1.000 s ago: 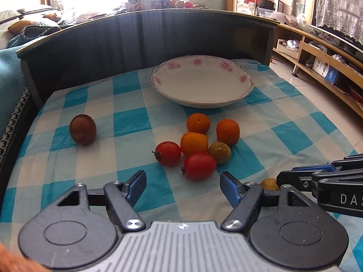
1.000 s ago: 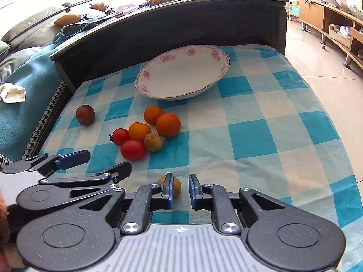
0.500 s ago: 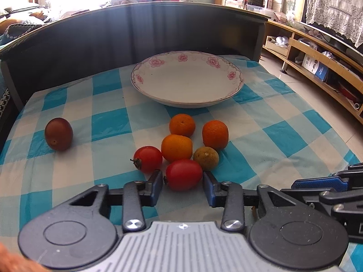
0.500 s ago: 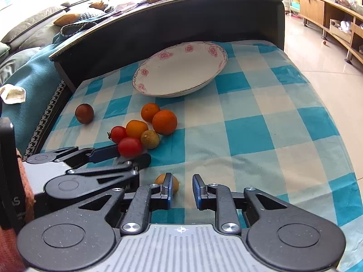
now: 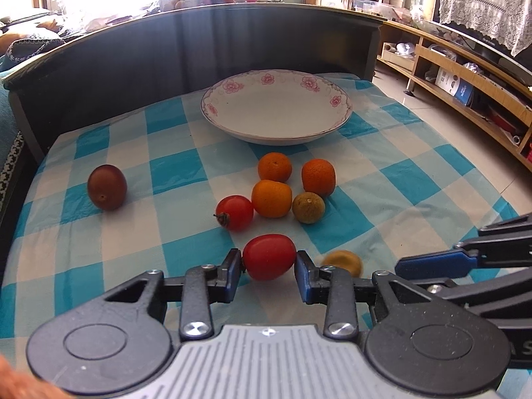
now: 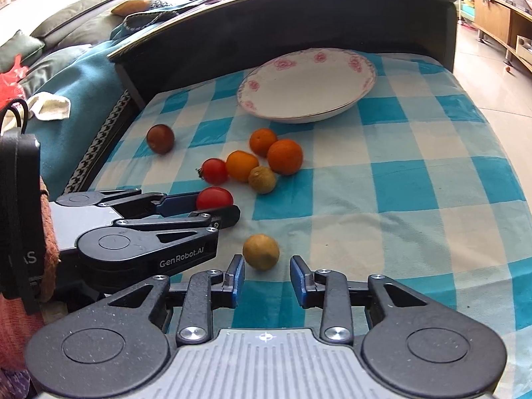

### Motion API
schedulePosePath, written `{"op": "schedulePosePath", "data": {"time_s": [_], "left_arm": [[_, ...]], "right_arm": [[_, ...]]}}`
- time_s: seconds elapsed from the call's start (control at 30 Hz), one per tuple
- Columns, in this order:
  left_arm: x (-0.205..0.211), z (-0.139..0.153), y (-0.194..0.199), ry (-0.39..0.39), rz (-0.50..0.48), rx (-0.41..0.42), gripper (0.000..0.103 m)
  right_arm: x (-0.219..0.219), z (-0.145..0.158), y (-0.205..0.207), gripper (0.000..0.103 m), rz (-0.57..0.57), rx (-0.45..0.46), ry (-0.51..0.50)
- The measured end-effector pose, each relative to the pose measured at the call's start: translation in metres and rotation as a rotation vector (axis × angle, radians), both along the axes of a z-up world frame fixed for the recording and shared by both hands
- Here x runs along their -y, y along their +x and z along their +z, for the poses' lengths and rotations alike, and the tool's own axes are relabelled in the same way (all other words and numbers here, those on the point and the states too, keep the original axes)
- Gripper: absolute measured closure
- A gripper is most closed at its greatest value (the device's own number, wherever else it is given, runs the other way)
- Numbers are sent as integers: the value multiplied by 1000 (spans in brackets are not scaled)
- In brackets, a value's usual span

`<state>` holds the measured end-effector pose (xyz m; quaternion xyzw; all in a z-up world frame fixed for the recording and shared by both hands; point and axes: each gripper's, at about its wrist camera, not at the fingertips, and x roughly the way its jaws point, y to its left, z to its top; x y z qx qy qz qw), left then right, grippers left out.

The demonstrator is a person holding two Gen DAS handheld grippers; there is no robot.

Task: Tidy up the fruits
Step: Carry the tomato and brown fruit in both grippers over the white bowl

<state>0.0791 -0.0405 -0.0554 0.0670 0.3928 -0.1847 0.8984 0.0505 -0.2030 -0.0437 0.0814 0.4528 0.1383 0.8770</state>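
Observation:
My left gripper [image 5: 268, 266] is shut on a red tomato [image 5: 268, 256], both pads pressing its sides just off the blue-checked cloth; the right wrist view shows that tomato [image 6: 213, 197] in those jaws too. My right gripper [image 6: 267, 267] has its jaws opening, and a small yellow-brown fruit [image 6: 261, 252] lies on the cloth at their tips, untouched by either pad. Beyond are three oranges [image 5: 271, 198], a greenish-brown fruit [image 5: 308, 207], a second tomato [image 5: 235, 212] and, far left, a dark brown fruit [image 5: 107, 191]. The flowered white plate [image 5: 276, 113] stands at the back with nothing in it.
A dark curved board [image 5: 166, 53] walls off the far side of the table. Wooden shelves [image 5: 465, 76] and tiled floor lie to the right. A teal sofa [image 6: 73, 93] with a white cloth on it borders the left edge.
The left jaws, wide a second ago, have closed on the red tomato, which now sits apart from the cluster. The right jaws, shut before, have parted beside the yellow-brown fruit.

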Motion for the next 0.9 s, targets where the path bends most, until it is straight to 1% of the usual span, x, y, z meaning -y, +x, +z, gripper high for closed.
{"op": "schedulePosePath", "data": {"time_s": [0.1, 0.2, 0.33, 0.43, 0.63, 0.73, 0.83, 0.87, 0.9], "left_arm": [[-6, -1, -2, 15, 17, -5, 60], [-16, -3, -1, 4, 39, -23, 60], [-32, -5, -1, -17, 60, -28, 60], [-42, -7, 0, -27, 76, -34, 60], [-55, -7, 1, -49, 101, -36, 60], [-59, -6, 4, -56, 114, -42, 60], [-60, -7, 4, -52, 119, -40, 60], [-60, -7, 4, -52, 118, -40, 60], [-61, -7, 4, -56, 121, -41, 60]], "right_arm": [[-7, -1, 4, 75, 20, 7, -7], [-13, -4, 9, 75, 22, 9, -25], [-20, -3, 16, 75, 31, 22, -34], [-28, 0, 17, 74, 67, 48, -33], [-51, -7, 19, 73, 139, 29, -49], [-60, -9, 18, 75, 150, 49, -76], [-61, -9, 24, 75, 153, 43, -67], [-62, -8, 25, 78, 159, 48, -71], [-66, -9, 26, 79, 163, 51, -92]]}}
